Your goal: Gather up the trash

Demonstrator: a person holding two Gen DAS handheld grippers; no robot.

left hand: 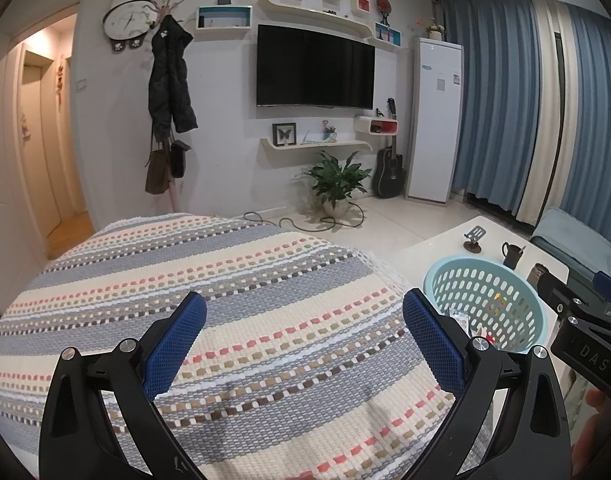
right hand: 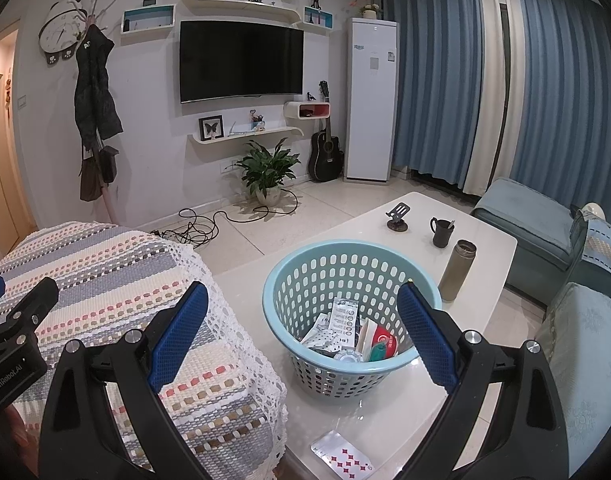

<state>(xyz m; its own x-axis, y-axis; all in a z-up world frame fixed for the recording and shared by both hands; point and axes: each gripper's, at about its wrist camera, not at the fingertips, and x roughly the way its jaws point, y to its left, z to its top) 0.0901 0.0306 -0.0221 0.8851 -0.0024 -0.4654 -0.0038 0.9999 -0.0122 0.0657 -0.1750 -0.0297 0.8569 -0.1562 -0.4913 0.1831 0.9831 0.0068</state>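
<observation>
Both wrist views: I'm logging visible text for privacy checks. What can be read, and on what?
"DAS": on the right gripper's black body, cut off at the frame edge.
"GenRobot.AI": on the left gripper's black body.
White standing unit: blue logo and stickers, too small to read.
Wrappers in the basket: print too blurred to read.
Jacket: white letters, partly hidden, unreadable.

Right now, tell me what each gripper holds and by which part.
Nothing. The left gripper and right gripper are both open and empty; the trash lies in the basket.
</observation>
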